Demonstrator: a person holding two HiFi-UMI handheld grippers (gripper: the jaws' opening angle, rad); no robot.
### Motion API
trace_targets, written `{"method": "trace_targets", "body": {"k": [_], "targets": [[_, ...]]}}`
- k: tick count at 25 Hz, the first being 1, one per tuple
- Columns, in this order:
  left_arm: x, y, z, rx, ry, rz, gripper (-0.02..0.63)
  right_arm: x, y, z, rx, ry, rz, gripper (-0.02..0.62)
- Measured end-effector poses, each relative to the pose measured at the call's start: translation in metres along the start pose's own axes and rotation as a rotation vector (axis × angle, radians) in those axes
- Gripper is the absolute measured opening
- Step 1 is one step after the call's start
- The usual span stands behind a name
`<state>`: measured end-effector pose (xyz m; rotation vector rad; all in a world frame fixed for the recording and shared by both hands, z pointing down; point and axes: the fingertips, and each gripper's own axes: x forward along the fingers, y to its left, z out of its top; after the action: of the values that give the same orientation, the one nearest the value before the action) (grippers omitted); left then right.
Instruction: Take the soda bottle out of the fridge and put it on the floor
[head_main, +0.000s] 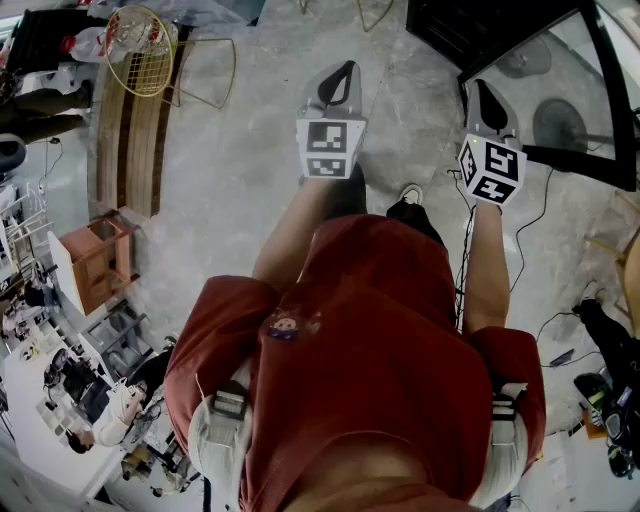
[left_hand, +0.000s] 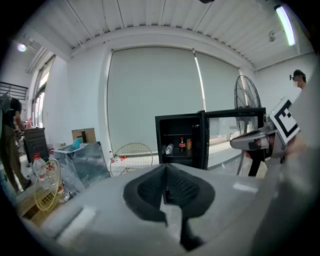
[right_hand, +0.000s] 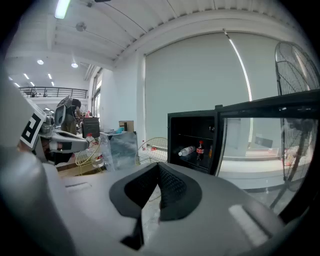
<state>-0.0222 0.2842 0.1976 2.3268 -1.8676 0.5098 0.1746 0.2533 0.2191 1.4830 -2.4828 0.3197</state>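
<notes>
Head view, left to right: yellow wire basket (head_main: 140, 50) at upper left; left gripper (head_main: 342, 76) held above the grey floor (head_main: 240, 170); right gripper (head_main: 486, 98) beside it, close to the open glass door (head_main: 545, 70) at upper right. The marker cube on each gripper bore black-and-white square patterns only; no letters legible.

Left gripper view: jaws met at the tips, nothing between them; a cardboard box (left_hand: 82, 135) stood at left, no print readable on it; the black fridge (left_hand: 160, 140) stood open beyond the jaw tips; a standing fan (left_hand: 247, 105) rose to the fridge's right.

Fridge shelf, left to right: a clear bottle (left_hand: 169, 149) lay on its side; the soda bottle (left_hand: 182, 145) stood just beside it; a can (left_hand: 189, 144) stood just right of that. Soda bottle was upright; long axis vertical; cap pointed up; contents dark; label a red band, its print too small to read. No brand could be made out on the clear bottle or the can either.

Right gripper view: jaws likewise closed tip to tip, empty; same shelf seen past them, soda bottle in the same upright pose.

Soda bottle was inside the fridge, well apart from both grippers; neither gripper touched it.
</notes>
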Motion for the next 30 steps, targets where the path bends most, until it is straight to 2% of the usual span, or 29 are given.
{"method": "trace_targets", "body": {"k": [7,14,23,30], "targets": [[-0.031,-0.024,-0.027,-0.083,0.055,-0.004,0.000,-0.044,0.000,-0.015,0.048,0.028,-0.027,0.000],[-0.042,-0.023,-0.037,-0.093,0.054,0.001,0.000,-0.049,0.010,-0.022,0.061,0.035,-0.023,0.000],[-0.049,0.026,-0.057,-0.124,0.074,0.006,0.000,-0.020,0.048,-0.027,0.079,0.072,-0.028,0.000],[-0.057,0.069,-0.071,-0.164,0.062,-0.031,0.000,0.006,0.096,-0.027,0.115,0.083,0.001,0.000]]}}
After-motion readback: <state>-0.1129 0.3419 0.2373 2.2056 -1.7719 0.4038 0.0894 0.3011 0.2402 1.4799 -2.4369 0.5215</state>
